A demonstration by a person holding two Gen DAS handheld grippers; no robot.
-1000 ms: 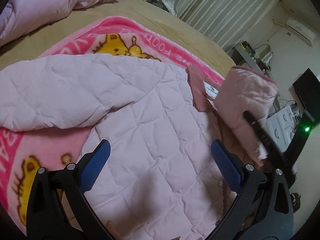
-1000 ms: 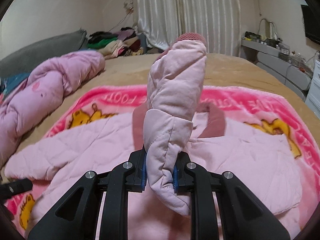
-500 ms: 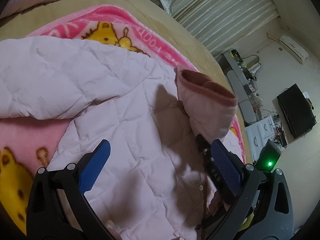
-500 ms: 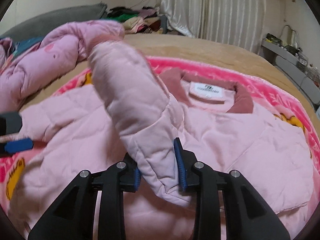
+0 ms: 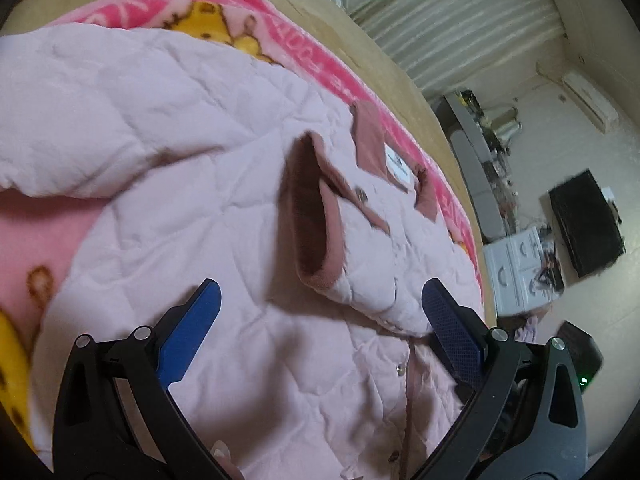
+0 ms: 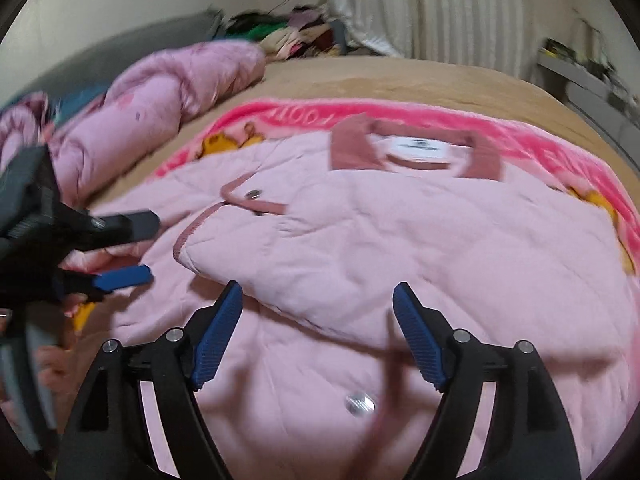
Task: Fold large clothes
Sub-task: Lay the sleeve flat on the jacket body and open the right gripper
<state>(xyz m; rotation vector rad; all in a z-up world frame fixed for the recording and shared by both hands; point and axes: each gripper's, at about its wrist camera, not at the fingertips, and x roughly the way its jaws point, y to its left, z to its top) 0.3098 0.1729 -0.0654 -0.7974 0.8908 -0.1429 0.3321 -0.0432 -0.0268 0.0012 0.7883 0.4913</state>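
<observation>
On the bed, left of the collar [image 6: 414, 148], the other sleeve [image 5: 100, 120] lies spread on the cartoon blanket [image 6: 400, 114], and my left gripper [image 5: 320, 312] hangs released above the pink quilted jacket [image 6: 440, 248], holding nothing. Below the collar, the right sleeve [image 6: 320, 256], clamped and raised 1 second ago, now rests folded across the chest, cuff [image 5: 316, 216] gaping. My right gripper [image 6: 318, 328] has let go, fingers spread. I judge 1 of 2 sleeve folds done; the left sleeve comes next.
</observation>
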